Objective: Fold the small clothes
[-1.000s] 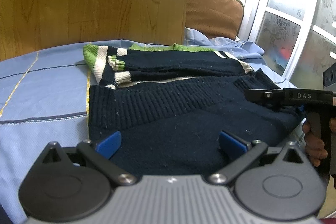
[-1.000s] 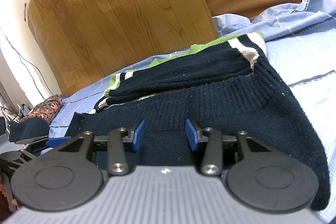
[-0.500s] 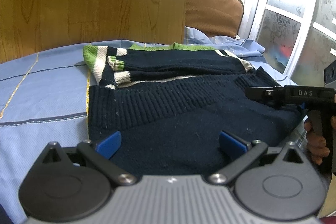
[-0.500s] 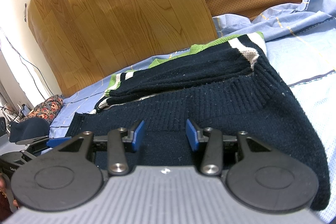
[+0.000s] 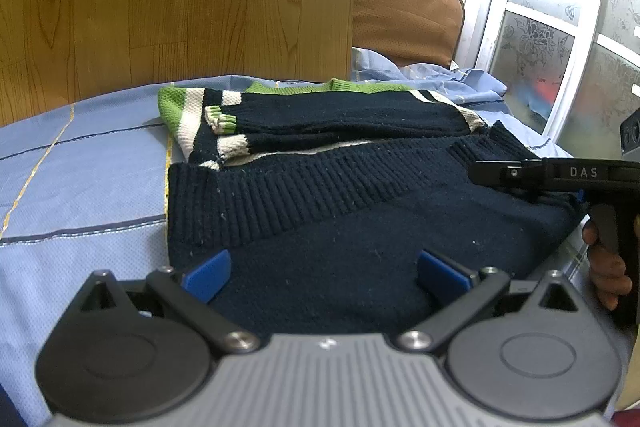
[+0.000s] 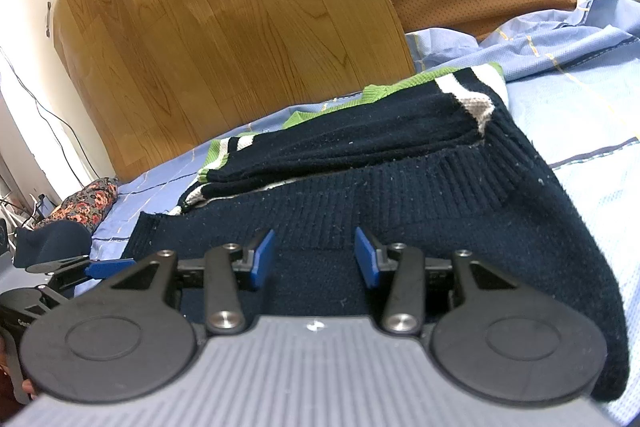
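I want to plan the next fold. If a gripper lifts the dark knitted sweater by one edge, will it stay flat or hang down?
The sweater is thick ribbed knit lying in soft layers on the blue sheet, so it would probably droop, not stay flat. Its folded sleeves rest loosely on top and may slide off.

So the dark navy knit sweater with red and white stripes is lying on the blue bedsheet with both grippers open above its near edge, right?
Not quite: the stripes on the dark navy knit sweater are green and white, not red, as the left wrist view shows. It does lie on the blue bedsheet, and the left gripper and right gripper are both open above its near edge.
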A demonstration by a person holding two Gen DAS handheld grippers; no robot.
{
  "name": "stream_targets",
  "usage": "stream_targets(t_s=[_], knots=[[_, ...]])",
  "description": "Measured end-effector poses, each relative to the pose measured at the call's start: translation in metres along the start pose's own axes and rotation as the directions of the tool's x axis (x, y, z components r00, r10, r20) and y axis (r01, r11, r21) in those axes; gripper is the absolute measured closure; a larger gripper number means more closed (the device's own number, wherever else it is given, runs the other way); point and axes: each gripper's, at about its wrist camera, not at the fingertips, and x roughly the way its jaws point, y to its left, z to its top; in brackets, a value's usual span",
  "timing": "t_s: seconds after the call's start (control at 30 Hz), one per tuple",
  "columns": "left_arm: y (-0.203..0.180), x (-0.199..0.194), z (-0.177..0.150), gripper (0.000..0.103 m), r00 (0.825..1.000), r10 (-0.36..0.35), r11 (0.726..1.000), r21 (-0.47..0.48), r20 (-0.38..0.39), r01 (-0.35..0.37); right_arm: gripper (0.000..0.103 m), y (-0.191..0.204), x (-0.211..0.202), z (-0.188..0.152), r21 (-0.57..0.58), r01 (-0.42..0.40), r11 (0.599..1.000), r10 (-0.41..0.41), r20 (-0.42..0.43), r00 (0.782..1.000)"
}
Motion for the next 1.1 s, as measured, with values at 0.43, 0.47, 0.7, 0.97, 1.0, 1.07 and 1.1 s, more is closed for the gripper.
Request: stream_targets(t_s=[0.43,0.47,0.7,0.97,1.0,1.07,1.1], knots=[[0.0018,-0.0001,-0.0002,0.0,1.0,-0.006,1.0,-0.004,0.003,0.006,0.055,0.0003,0.0003,0.0002,0.0,0.0,1.0,0.0,0.0,1.0],[0.0017,0.0001,-0.0002,0.0,1.0,-0.005,1.0,-0.003,0.003,0.005,0.055,0.0003,0.0003,0.0001,0.0,0.001,1.0,-0.001,0.0,1.0],[0.0006,-0.0004,-0.0004,0.0,1.0,0.001,1.0,0.007,0.002,-0.001,0.055,0.0003,0.0004,0.0,0.0,0.0,1.0,0.0,0.0,1.0],[0.0004,0.0001,-0.0003,0.0,1.0,0.005,1.0,0.018,-0.003,-0.005,0.055,0.0006,0.0003,0.0001,-0.001,0.001,1.0,-0.001,0.0,1.0],[0.0,0.0002,-0.0004,0.0,1.0,0.007,1.0,0.02,-0.004,-0.007,0.055,0.0007,0.0003,0.0001,-0.001,0.001,1.0,-0.001,0.0,1.0],[-0.0006,0.0004,-0.0004,0.0,1.0,0.008,1.0,0.022,-0.005,-0.008,0.055,0.0008,0.0003,0.0001,-0.001,0.001,1.0,-0.001,0.0,1.0],[-0.0006,0.0007,-0.0004,0.0,1.0,0.009,1.0,0.023,-0.006,-0.009,0.055,0.0008,0.0003,0.0001,-0.002,0.001,1.0,-0.001,0.0,1.0]])
